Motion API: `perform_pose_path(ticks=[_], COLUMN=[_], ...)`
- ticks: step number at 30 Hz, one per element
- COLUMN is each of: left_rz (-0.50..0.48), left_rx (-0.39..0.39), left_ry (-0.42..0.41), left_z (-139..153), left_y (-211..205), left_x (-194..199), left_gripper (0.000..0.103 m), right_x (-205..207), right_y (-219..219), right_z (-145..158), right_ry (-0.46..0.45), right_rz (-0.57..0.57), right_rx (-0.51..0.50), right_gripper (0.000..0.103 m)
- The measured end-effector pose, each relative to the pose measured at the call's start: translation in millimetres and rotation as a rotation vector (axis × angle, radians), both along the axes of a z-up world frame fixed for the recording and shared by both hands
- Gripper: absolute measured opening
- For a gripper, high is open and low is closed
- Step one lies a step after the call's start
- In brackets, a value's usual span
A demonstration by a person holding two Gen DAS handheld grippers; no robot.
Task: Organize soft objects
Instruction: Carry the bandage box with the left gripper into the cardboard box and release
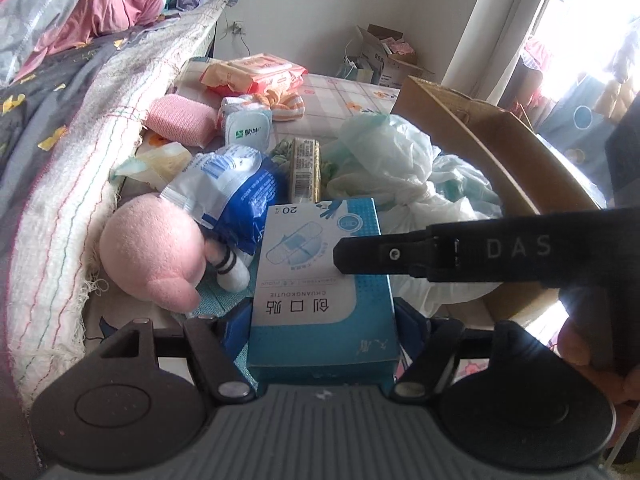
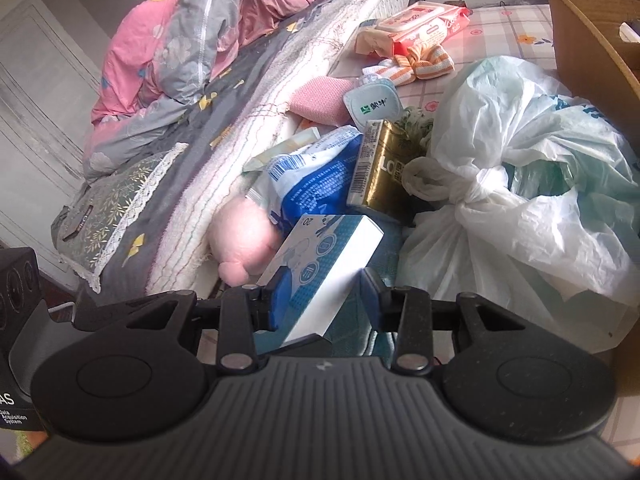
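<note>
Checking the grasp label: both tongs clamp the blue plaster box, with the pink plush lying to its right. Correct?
Not quite. In the left wrist view the plush lies left of the box, not right. Both the left tongs and right tongs do clamp it.

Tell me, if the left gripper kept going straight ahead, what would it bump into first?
Probably the gold packet. It lies just past the far end of the blue box between the left gripper pads, though depth is hard to judge.

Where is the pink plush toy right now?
The round pink plush toy lies on the bed against the white knitted blanket's edge, left of the blue-and-white cardboard box, partly under a blue-and-white plastic packet.
</note>
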State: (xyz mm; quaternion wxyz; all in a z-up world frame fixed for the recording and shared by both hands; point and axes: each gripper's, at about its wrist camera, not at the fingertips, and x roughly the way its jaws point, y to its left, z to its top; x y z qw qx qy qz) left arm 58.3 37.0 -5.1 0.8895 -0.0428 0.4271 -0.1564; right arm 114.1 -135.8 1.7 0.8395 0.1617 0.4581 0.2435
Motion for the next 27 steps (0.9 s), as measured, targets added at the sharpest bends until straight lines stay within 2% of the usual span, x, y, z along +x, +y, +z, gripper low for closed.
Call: perform_pose_path(ticks=[4,7,10,13,19,23,27], left_rz=[-0.020,-0.057,-0.111,-0.175,-0.293,-0.327,-0.332], left_rx=[0.020,0.023,0.023,0.021,0.034,0.077,0.111], left_ry=[-0.087,-0.132,-0.163,-0.174,-0.139,-0.098,-0.049], left_z=[31,55,75,87,78,60,39], left_y=[-14,-35,-68,-107,-198,-249,-282], left_x=[-3,9,33,62,134,176,214], left_gripper=[0.073,0.073,0.073,0.072,0.072,0.072,0.073], right_x=[-9,-10,-1,17,76,125,174], right_y=[-14,-33,-69,-114,-218,-278,-317], right_z=[29,54,75,86,80,56,28], right_ry=[-0.073,-0.147,-0.192,-0.194,-0.113,-0.013,0.076], right_rz=[-0.012,-0.034,-0.085,-0.150,-0.269,-0.310,-0.318], right_rx=[0.038,0.043,0.068,0.101,0.142,0.162,0.169], right_gripper=[0.037,0.037,0.038,0.038,0.038,0.038,0.038])
